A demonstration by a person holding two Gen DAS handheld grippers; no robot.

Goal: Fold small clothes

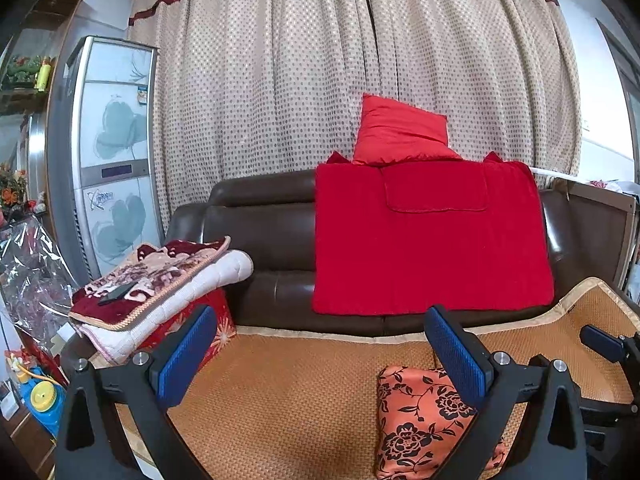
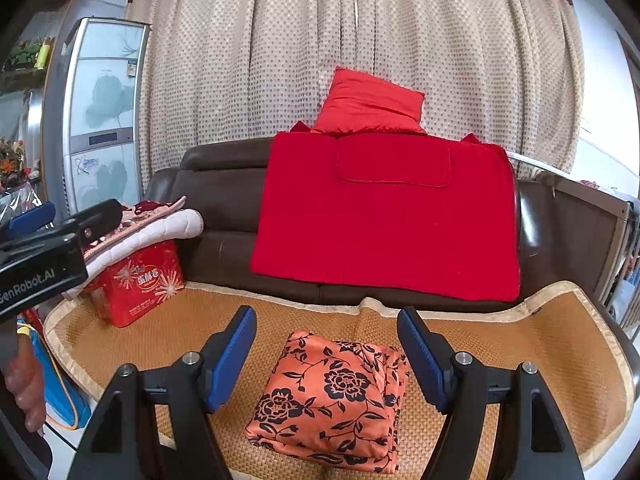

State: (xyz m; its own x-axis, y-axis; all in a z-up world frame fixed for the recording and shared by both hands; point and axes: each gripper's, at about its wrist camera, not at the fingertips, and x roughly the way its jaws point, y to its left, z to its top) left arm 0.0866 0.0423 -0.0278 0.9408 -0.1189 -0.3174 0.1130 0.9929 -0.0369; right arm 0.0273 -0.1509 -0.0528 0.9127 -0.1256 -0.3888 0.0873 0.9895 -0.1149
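Note:
An orange garment with black flowers (image 2: pixel 332 396) lies folded into a compact square on the woven mat (image 2: pixel 160 332) of the sofa seat. It also shows in the left wrist view (image 1: pixel 420 420), low and to the right. My right gripper (image 2: pixel 326 332) is open and empty, its blue pads apart just behind the garment, above it. My left gripper (image 1: pixel 320 336) is open and empty, to the left of the garment. The left gripper's body (image 2: pixel 44 256) shows at the left edge of the right wrist view.
A red blanket (image 2: pixel 384 216) hangs over the brown sofa back, with a red pillow (image 2: pixel 372 104) on top. A red box (image 2: pixel 136 284) with folded quilts (image 1: pixel 160 280) on it stands at the mat's left end. A curtain hangs behind.

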